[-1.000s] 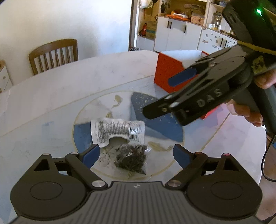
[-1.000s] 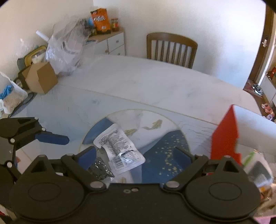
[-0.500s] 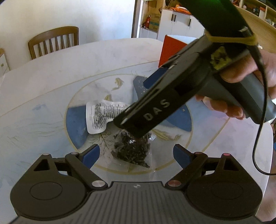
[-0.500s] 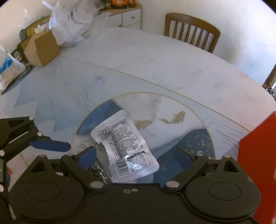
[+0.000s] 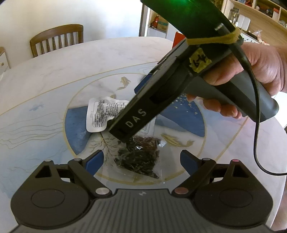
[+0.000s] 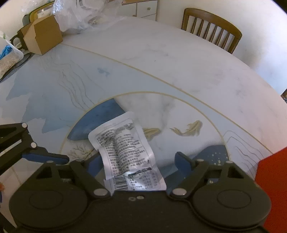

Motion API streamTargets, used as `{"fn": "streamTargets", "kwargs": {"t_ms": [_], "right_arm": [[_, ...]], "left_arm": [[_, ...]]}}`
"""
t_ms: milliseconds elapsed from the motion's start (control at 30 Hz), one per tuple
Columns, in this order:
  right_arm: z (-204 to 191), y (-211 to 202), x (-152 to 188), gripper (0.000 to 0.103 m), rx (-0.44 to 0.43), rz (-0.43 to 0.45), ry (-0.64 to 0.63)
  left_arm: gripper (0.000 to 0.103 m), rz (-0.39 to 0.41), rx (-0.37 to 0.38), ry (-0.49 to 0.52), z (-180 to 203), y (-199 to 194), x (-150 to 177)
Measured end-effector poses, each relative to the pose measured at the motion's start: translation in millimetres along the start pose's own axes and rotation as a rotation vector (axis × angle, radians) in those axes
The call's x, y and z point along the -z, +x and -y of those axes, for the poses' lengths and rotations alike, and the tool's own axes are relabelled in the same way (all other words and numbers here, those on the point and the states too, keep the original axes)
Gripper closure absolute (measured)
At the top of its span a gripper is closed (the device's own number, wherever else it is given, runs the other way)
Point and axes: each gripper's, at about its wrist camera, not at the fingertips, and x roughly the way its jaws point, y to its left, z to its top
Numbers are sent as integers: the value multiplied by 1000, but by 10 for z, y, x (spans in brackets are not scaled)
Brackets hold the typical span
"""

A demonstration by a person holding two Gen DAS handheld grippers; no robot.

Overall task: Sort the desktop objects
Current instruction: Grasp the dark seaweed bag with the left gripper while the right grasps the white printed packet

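Brightness: both views are bright with daylight; the white wall (image 5: 111, 16) is washed out nearly to blank.
Glare: the silver packet (image 6: 125, 154) throws a white glint near its barcode; the table (image 6: 161, 59) looks pale and hazy at its far side.
Shadows: soft and faint, with a dark patch under the bag of dark leaves (image 5: 140, 156).
Colour cast: a green glow sits on the black device at the top of the left view.
Distortion: strong fisheye bending; the table rim and the chair (image 6: 211, 28) curve, and the corners go black.
Sharpness: the centre is crisp; the shelves (image 5: 260, 10) are soft.
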Motion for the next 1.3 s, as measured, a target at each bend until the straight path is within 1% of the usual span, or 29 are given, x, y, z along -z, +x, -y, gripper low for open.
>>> {"fn": "streamTargets", "kwargs": {"t_ms": [100, 167, 300, 400, 433, 467, 533, 600, 633, 667, 900, 933, 1100, 1300], "right_arm": [[23, 25, -38, 22, -8, 10, 24], [56, 40, -54, 22, -15, 13, 50], [63, 46, -64, 23, -17, 18, 45], [65, 43, -58, 25, -20, 25, 40], [70, 39, -57, 27, -20, 30, 42], [73, 35, -55, 29, -19, 34, 44], [84, 24, -58, 37, -19, 43, 45], [89, 18, -70, 43, -16, 45, 48], [96, 20, -78, 45, -15, 45, 50], [95, 20, -81, 45, -14, 44, 49], [75, 7, -71, 47, 12, 41, 57], [84, -8, -57, 47, 17, 41, 60], [160, -120, 27, 48, 35, 43, 91], [248, -357, 154, 48, 64, 68, 143]], "left_arm": [[11, 1, -10, 8, -4, 13, 3], [11, 0, -12, 11, -20, 37, -12], [11, 8, -23, 21, -22, 68, -8], [17, 16, -38, 43, -6, 74, -5], [21, 17, -46, 53, 6, 76, -1], [26, 19, -54, 66, 20, 77, -5], [30, 21, -64, 91, 61, 75, 2], [36, 23, -61, 99, 81, 68, 7], [42, 25, -63, 104, 90, 65, 6], [46, 25, -63, 106, 98, 64, 0], [58, 17, -61, 111, 126, 64, -28], [62, 15, -59, 112, 119, 65, -48], [65, 15, -63, 130, 169, 46, -53], [65, 35, -56, 107, 178, -86, -123]]}}
